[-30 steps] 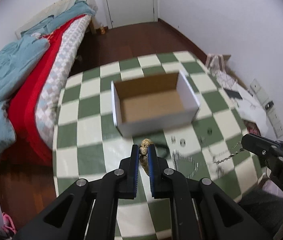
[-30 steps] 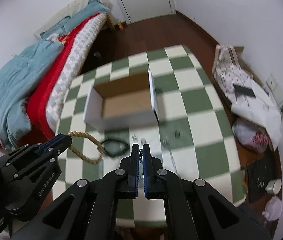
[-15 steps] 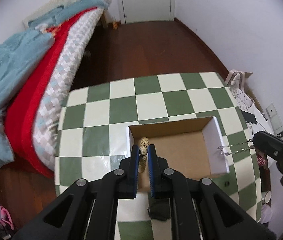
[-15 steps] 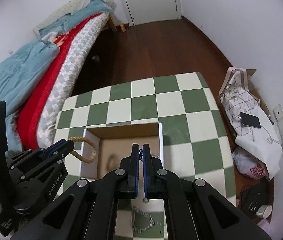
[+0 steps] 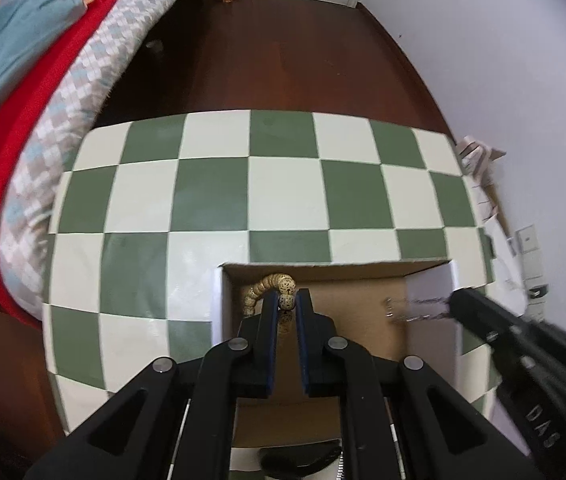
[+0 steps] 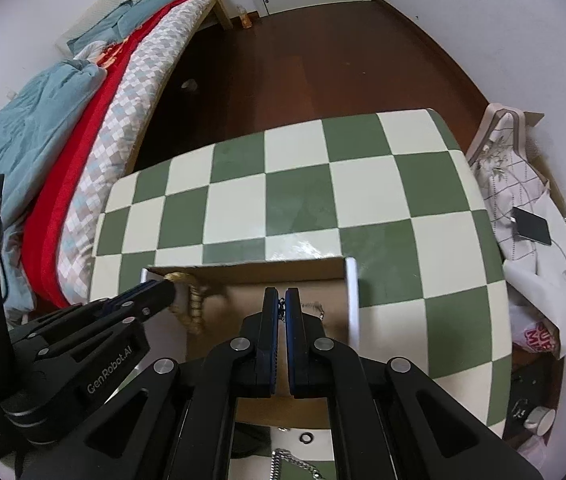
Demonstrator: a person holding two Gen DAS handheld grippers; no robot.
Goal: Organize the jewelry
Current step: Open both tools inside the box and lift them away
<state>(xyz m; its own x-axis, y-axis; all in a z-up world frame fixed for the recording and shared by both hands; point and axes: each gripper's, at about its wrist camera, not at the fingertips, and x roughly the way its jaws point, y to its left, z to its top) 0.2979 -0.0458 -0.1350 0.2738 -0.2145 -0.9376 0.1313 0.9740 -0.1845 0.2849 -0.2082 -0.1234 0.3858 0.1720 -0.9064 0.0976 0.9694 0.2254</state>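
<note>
- Two grippers hang over the box (image 5: pixel 323 312): the left gripper (image 5: pixel 286 304) pinches a bead bracelet (image 5: pixel 271 284), the right gripper (image 6: pixel 281 304) clamps a fine chain (image 6: pixel 313 307).
- Both pieces look light and limp; the beads may roll, the chain may snag.
- Box walls crowd both grippers; the bench (image 5: pixel 219 200) beyond lies bare.
</note>
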